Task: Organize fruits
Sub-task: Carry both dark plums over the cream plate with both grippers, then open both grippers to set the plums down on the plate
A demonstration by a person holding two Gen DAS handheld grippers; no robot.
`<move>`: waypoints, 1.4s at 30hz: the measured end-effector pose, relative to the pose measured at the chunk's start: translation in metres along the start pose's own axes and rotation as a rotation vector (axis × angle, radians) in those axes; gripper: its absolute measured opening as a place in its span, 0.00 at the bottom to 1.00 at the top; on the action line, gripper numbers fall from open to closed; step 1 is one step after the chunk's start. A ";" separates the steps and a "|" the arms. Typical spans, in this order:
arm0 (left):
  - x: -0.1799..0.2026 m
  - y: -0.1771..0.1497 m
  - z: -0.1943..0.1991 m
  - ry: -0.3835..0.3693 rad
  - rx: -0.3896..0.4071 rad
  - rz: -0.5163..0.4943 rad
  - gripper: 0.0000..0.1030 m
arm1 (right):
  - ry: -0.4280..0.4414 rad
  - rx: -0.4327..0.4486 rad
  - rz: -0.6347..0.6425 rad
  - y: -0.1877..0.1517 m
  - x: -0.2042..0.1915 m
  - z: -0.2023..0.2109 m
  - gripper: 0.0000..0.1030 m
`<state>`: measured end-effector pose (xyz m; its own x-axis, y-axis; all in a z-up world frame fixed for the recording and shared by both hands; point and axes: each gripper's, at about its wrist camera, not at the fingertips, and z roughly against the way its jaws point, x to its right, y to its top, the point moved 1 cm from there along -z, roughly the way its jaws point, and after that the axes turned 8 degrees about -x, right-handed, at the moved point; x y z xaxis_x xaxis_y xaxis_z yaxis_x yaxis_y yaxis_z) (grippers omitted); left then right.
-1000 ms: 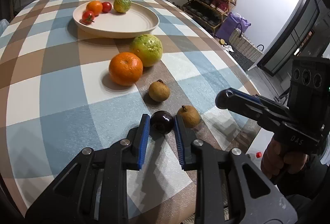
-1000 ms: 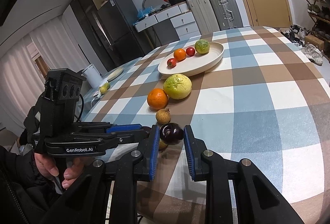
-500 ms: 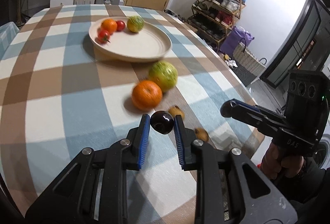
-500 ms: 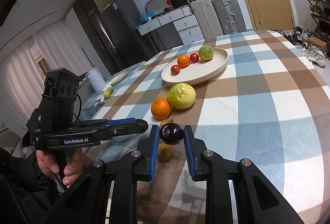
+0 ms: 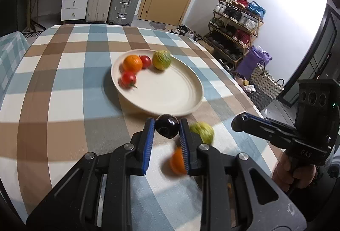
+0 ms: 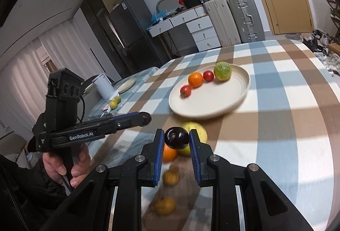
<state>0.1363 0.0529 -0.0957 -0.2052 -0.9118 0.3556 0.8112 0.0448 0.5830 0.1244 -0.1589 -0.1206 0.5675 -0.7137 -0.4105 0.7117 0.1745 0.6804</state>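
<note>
Checked tablecloth [image 5: 63,86], blurred orange [image 5: 177,162] half-hidden

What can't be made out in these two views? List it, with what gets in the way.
- Left wrist view: the loose orange is blurred and half hidden behind a finger of the left gripper.
- Right wrist view: two small brown fruits are smeared by motion; their kind is unclear.
- Right wrist view: the yellow-green fruit is partly covered by the dark fruit in the right gripper.
</note>
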 end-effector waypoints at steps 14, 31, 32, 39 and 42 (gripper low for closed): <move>-0.033 0.061 -0.054 0.026 -0.014 0.017 0.21 | 0.038 -0.071 -0.033 0.097 0.027 -0.078 0.23; -0.052 0.063 -0.086 0.030 -0.061 0.009 0.21 | 0.006 -0.220 -0.119 0.128 0.051 -0.161 0.24; -0.052 0.063 -0.086 0.021 -0.061 0.014 0.21 | -0.001 -0.226 -0.122 0.128 0.052 -0.164 0.24; -0.050 0.063 -0.087 0.027 -0.065 0.006 0.22 | -0.034 -0.254 -0.156 0.129 0.057 -0.174 0.30; -0.048 0.062 -0.085 0.031 -0.065 0.007 0.26 | -0.021 -0.244 -0.160 0.131 0.057 -0.171 0.50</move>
<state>0.2434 0.0649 -0.1387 -0.1834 -0.9239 0.3360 0.8465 0.0254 0.5318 0.3204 -0.0611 -0.1588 0.4329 -0.7588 -0.4866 0.8715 0.2144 0.4411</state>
